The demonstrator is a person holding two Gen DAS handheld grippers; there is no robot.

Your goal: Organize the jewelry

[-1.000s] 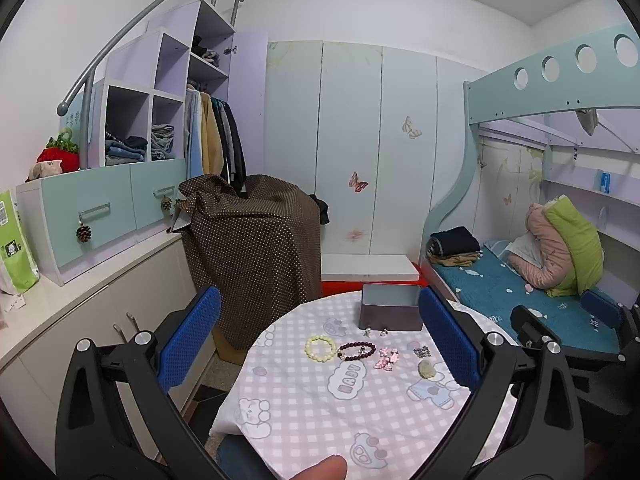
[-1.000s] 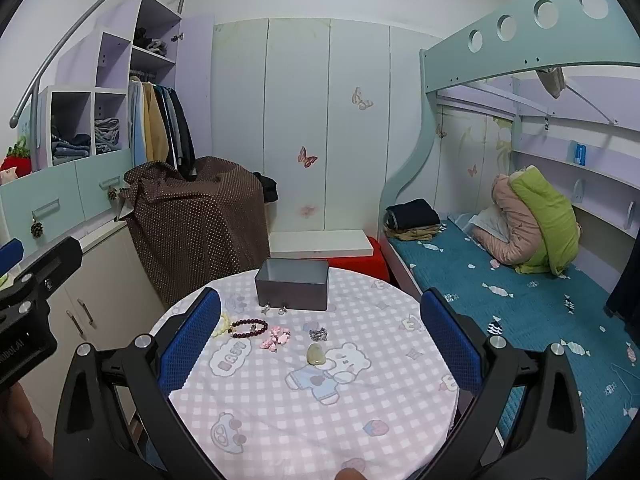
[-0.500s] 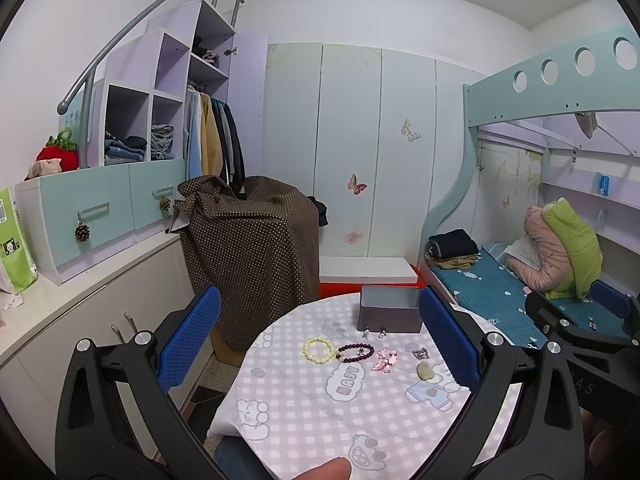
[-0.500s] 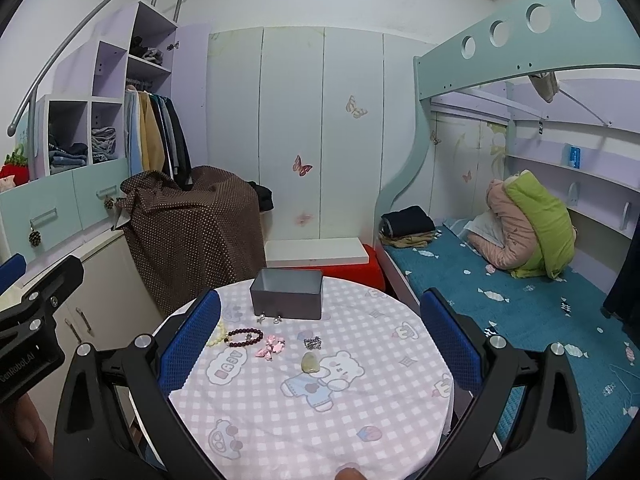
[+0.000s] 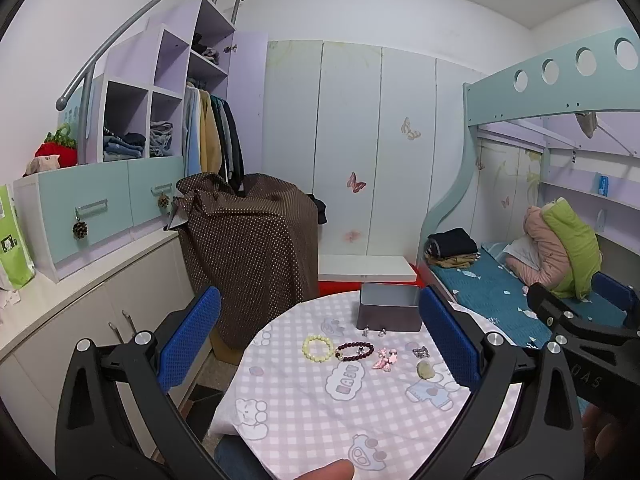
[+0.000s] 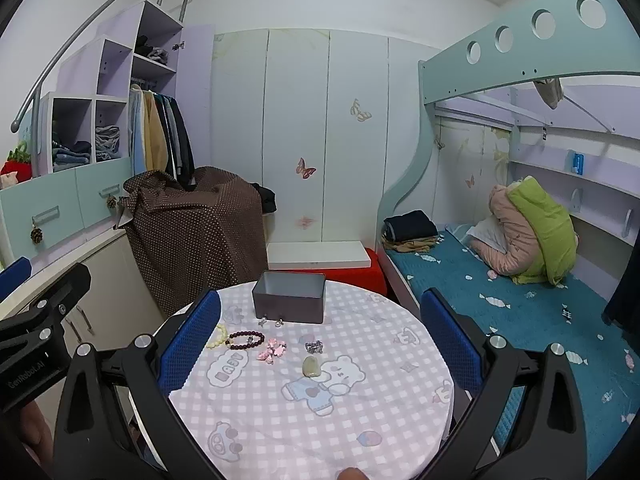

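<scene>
**A:** What does the left wrist view give you?

**B:** The left gripper hangs above the near edge of the round table with the pink checked cartoon cloth, its blue-padded jaws spread wide with nothing between them. On the cloth, at the far side, stands an open grey rectangular metal box. Just in front of it lie two tiny silver earrings. Nearer the camera, in a rough row from left to right: a pale yellow bead bracelet, a dark maroon bead bracelet touching or nearly touching it, a small pink bow clip, a little silver chain piece and a pale green stone pendant. None of the jewelry is in the box. The black frame of the right gripper reaches in from the right edge.

**A:** And the right wrist view?

**B:** The right gripper is likewise wide apart and holds nothing, poised over the table's near half. The grey box sits at the far rim, with the earrings close before it. The yellow bracelet is partly hidden behind the left blue pad; the maroon bracelet, pink clip, chain piece and green pendant lie in the open. The left gripper's frame shows at the left edge.
</scene>
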